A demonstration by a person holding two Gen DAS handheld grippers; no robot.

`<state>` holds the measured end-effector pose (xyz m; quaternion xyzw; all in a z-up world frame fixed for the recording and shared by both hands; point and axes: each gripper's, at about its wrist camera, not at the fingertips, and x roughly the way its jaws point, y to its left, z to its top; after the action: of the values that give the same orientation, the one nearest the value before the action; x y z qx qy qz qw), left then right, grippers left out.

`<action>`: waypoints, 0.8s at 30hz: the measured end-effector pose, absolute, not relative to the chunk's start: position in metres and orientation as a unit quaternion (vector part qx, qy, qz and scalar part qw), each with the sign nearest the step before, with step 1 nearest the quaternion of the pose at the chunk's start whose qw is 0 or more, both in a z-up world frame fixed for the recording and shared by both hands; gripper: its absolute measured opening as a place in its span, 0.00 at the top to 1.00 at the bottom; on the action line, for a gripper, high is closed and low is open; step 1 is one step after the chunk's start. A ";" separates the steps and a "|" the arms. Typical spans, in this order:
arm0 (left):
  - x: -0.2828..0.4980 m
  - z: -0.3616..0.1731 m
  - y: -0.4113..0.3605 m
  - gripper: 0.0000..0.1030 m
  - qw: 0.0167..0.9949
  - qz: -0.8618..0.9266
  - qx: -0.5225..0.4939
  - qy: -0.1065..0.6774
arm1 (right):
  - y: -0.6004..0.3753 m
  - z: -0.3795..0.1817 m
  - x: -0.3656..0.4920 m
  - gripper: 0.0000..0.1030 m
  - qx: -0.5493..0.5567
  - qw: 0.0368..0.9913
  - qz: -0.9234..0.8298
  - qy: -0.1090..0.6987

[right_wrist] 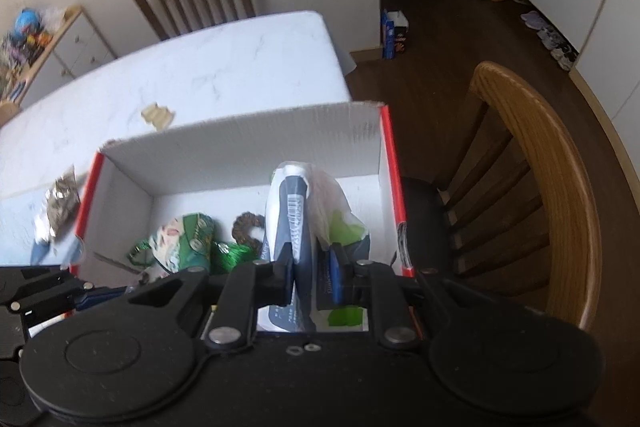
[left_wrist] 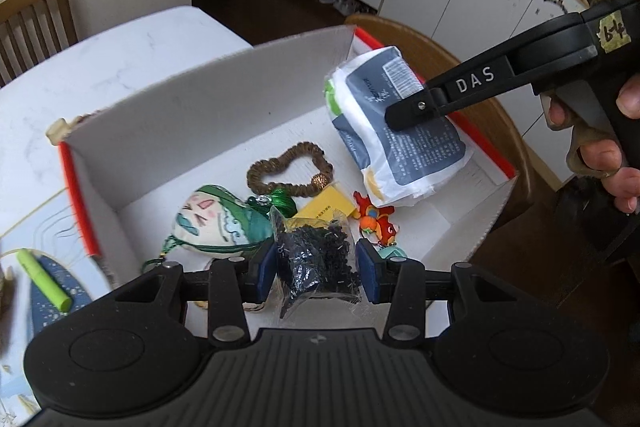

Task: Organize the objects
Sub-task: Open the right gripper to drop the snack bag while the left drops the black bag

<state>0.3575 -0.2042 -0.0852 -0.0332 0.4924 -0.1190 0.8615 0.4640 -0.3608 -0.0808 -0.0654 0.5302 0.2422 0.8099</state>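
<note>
A white cardboard box with red edges stands on the table. In it lie a green plush pouch, a brown scrunchie, a yellow card and a red-orange toy keychain. My left gripper holds a clear bag of black beads over the box's near side. My right gripper is shut on a blue-and-white tissue pack, held over the box's right side; the pack also shows in the left wrist view.
A green highlighter lies on a blue mat left of the box. A small foil packet and a beige scrap lie on the white table. Wooden chairs stand at the right and the far side.
</note>
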 end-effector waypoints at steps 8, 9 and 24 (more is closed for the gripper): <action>0.379 -0.100 -0.228 0.59 0.849 -0.125 -0.021 0.513 | -0.350 -0.102 0.470 0.84 -0.106 0.793 0.270 0.536; 0.381 -0.102 -0.230 0.59 0.847 -0.126 -0.020 0.516 | -0.348 -0.104 0.470 0.84 -0.113 0.792 0.271 0.536; 0.397 -0.121 -0.242 0.59 0.829 -0.119 -0.017 0.545 | -0.356 -0.112 0.473 0.74 -0.110 0.785 0.287 0.538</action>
<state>0.3967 -0.2417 -0.1207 -0.0173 0.5454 -0.1189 0.8295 0.4729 -0.3559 -0.1122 -0.1103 0.5377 0.2875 0.7849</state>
